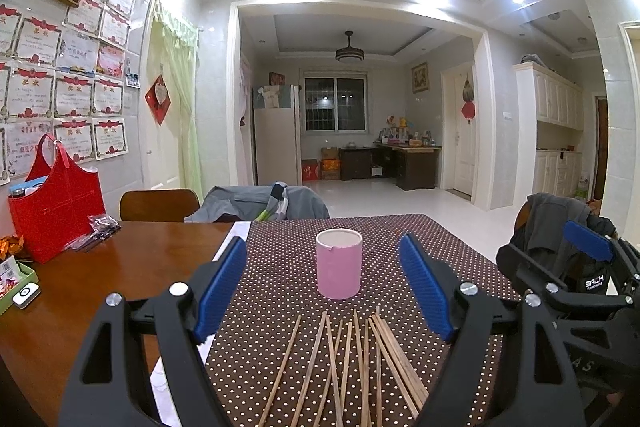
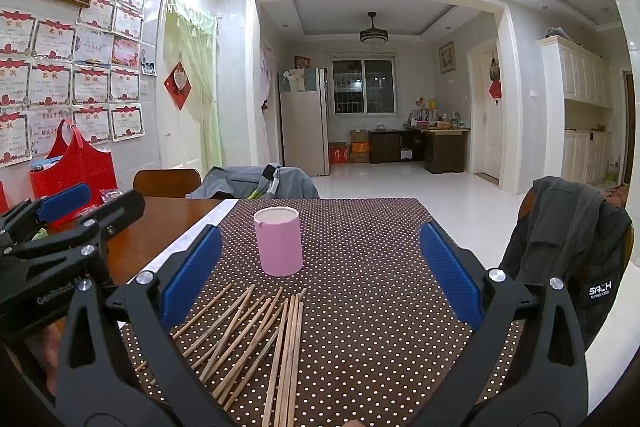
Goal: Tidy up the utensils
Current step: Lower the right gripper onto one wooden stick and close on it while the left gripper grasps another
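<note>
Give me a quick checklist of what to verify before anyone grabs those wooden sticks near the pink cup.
1. Left gripper open, holding nothing: ok.
2. Right gripper open, holding nothing: ok.
3. Tall pink cylindrical cup upright, mouth open upward: ok.
4. Cup empty inside: cannot tell, only its inner rim shows.
5. Thin wooden chopsticks lying separately for a single pick: not ok, several overlap or touch.
6. Brown polka-dot tablecloth flat under the chopsticks: ok.

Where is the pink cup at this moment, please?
The pink cup stands upright on the dotted cloth, centred in both wrist views, just beyond the loose chopsticks.
</note>
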Available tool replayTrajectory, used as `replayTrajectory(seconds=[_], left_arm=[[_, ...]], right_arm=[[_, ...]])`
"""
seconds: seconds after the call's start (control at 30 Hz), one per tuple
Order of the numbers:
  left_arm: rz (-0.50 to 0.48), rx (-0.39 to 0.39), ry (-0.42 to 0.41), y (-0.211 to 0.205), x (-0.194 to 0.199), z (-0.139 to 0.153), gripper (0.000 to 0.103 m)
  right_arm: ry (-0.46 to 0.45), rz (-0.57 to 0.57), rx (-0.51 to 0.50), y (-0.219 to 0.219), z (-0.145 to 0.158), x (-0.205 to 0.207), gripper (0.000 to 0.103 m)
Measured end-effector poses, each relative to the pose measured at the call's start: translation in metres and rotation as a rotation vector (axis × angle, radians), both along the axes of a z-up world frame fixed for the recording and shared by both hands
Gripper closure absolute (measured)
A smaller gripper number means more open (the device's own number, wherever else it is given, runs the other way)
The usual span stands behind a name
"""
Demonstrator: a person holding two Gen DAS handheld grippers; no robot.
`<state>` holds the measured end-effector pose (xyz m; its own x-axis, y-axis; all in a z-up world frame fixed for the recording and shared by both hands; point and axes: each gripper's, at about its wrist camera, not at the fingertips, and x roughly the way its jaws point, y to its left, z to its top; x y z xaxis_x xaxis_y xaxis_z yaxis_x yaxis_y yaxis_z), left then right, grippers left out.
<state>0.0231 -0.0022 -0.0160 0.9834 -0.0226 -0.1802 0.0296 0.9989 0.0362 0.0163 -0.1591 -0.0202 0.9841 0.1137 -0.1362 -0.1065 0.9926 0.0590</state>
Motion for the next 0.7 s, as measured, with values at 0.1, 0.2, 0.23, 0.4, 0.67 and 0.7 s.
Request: replayTrajectory(seconds=[0.1,0.2,0.23,0.4,0.67,0.7], left_arm=[[-0.017,0.003,0.036,0.002,0.008,-0.003,0.026],[-0.044,-0.008,0.100,0.008,0.023,-0.008,0.026],[-0.052,-0.012,0.123,0.012,0.029,-0.009,0.026],[-0.084,-0.022,0.347,0.041,0.074,-0.028,0.026],[-0.109,0.013,0.744,0.072,0.143,-0.095,0.030],[-0.097,0.026,0.773,0.074,0.148,-0.102,0.042]], right_arm=[[0.041,0.003,0.016,0.000,-0.003,0.008,0.006],[0.104,0.020,0.019,-0.001,-0.007,0.021,0.006],[0.135,0.028,0.021,-0.002,-0.009,0.027,0.006],[0.355,0.072,0.023,-0.010,-0.026,0.068,0.006],[0.614,0.089,-0.049,-0.011,-0.067,0.114,0.018],[0.649,0.105,-0.058,-0.009,-0.073,0.119,0.024]])
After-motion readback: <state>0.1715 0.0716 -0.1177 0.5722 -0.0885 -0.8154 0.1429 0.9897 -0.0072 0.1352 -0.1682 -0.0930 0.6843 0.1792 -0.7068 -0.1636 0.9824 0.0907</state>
